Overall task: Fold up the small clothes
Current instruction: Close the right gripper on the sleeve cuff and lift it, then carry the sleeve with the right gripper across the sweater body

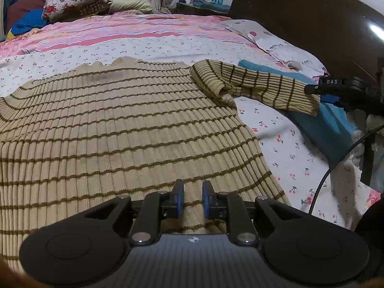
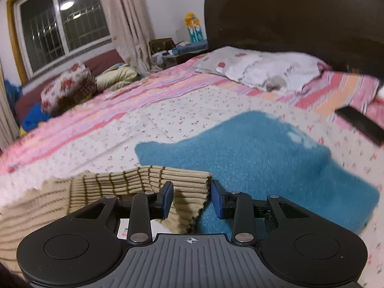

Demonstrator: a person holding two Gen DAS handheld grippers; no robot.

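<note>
Striped sweater (image 1: 115,129) spread flat on bed (image 1: 148,48), sleeve (image 1: 259,86) stretched out onto blue towel (image 2: 264,153). Left gripper (image 1: 192,198) over hem, jaws narrowly apart, nothing pinched. Right gripper (image 2: 192,199) jaws parted around cuff (image 2: 189,192), pads not pressing it

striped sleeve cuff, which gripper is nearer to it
Right. The right gripper has the cuff between its open jaws. The left gripper hovers over the sweater's body, well away from the cuff.
</note>
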